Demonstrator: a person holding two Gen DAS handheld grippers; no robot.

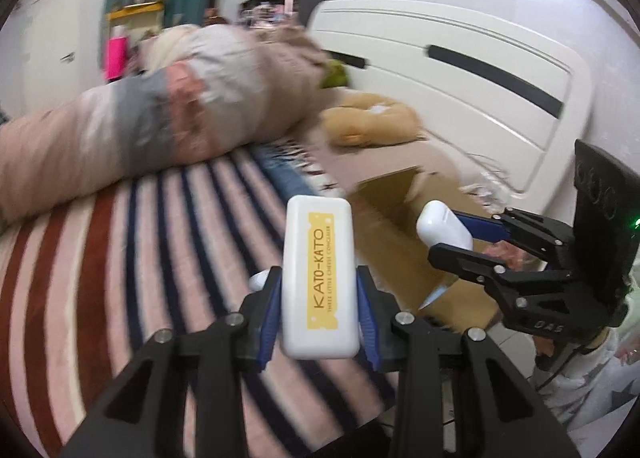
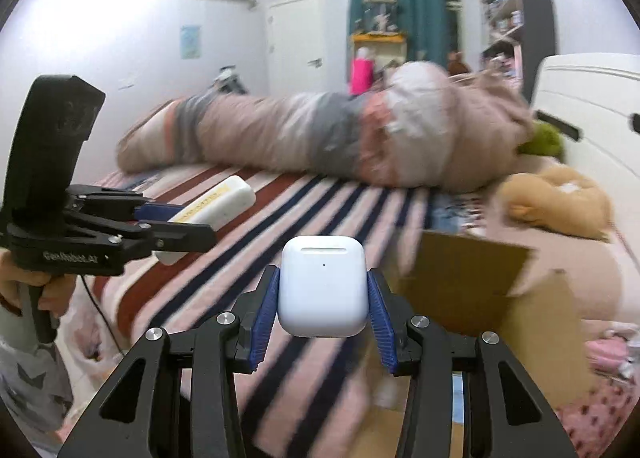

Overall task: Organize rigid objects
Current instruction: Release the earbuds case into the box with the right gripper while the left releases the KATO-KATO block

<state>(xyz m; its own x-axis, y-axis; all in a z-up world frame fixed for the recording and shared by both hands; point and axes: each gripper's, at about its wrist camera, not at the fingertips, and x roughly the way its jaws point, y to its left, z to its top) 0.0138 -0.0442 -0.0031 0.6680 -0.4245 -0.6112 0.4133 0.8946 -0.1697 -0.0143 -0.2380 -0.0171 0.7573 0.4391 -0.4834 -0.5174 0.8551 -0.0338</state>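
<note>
My left gripper [image 1: 318,312] is shut on a white oblong case with a yellow KATO-KATO label [image 1: 319,282] and holds it above the striped bed cover. It also shows in the right wrist view [image 2: 216,200] at the left. My right gripper [image 2: 323,302] is shut on a white earbud case [image 2: 323,292], held in the air beside an open cardboard box [image 2: 500,298]. In the left wrist view the right gripper [image 1: 452,236] holds the earbud case [image 1: 442,228] over the box [image 1: 396,214].
The striped bed cover [image 1: 120,258] spreads below. A rolled duvet [image 2: 320,134] lies across the bed's far side. A tan plush toy [image 2: 560,198] and a green toy [image 2: 544,140] lie by the white headboard [image 1: 460,90]. Shelves and a curtain stand behind.
</note>
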